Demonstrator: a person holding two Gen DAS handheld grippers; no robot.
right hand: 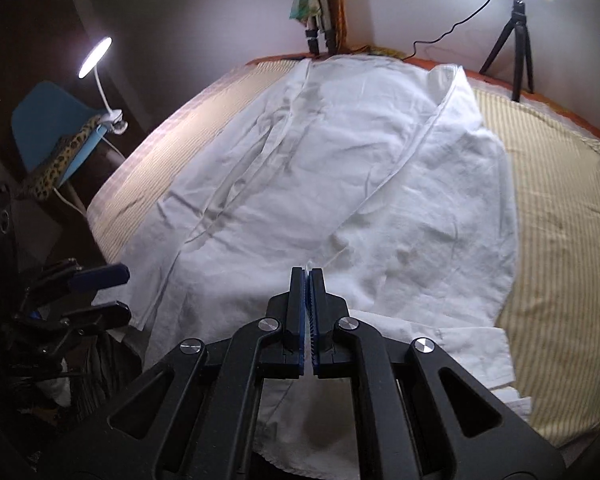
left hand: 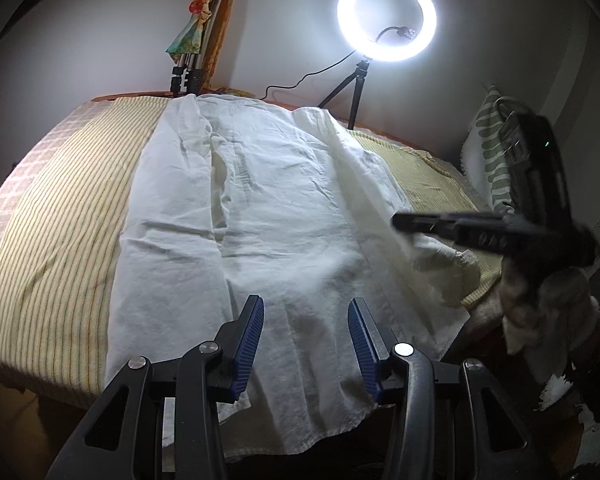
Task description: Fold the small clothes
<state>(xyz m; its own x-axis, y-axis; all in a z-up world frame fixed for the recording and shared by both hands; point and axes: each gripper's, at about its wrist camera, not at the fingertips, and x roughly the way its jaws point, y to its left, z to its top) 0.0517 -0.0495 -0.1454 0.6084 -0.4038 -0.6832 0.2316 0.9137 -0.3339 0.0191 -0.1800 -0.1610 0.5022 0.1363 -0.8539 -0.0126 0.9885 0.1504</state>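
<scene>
White shirt lies spread on the bed, our left gripper fingers wide and empty above its hem, right gripper closed, apparently pinching cloth; next, probably fold that side inward.

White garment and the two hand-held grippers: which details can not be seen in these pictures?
- White garment: near hem, right wrist view, hidden behind right hand-held gripper.
- Right hand-held gripper, left wrist view: motion-blurred; any cloth pinched unclear.
- Left hand-held gripper: body cut off by bottom edge.
</scene>
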